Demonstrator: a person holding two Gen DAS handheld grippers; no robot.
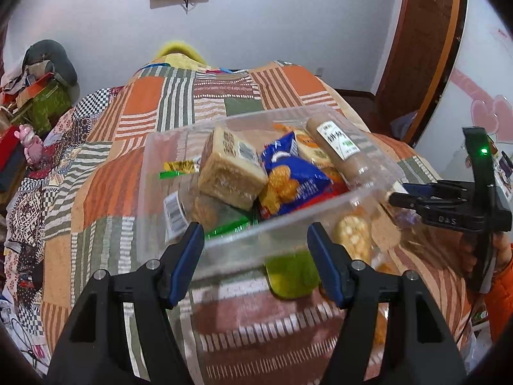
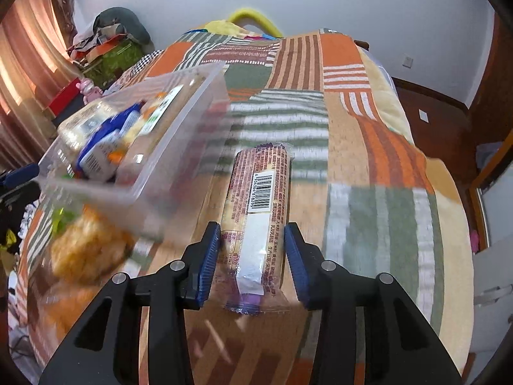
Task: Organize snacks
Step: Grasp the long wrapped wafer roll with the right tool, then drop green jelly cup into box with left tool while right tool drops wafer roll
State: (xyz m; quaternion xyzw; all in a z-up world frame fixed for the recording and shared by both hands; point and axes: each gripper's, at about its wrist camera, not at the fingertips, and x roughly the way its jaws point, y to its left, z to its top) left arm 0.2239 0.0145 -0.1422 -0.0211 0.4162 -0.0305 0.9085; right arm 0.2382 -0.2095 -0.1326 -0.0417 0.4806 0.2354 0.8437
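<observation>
Our right tongs clamp a wrapped cracker roll, barcode up, over the patchwork bed. Our left tongs gape, their blue pads flanking the near wall of the clear tub. Inside it lie a tan cake block, a blue cracker bag and a brown sausage tube. Beyond the tub, bare quilt runs to the wall.

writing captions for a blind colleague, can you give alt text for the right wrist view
The right gripper is closed on a long wrapped snack pack with a barcode, held above a striped patchwork bedspread. To its left is a blurred clear plastic box filled with snacks.
</observation>
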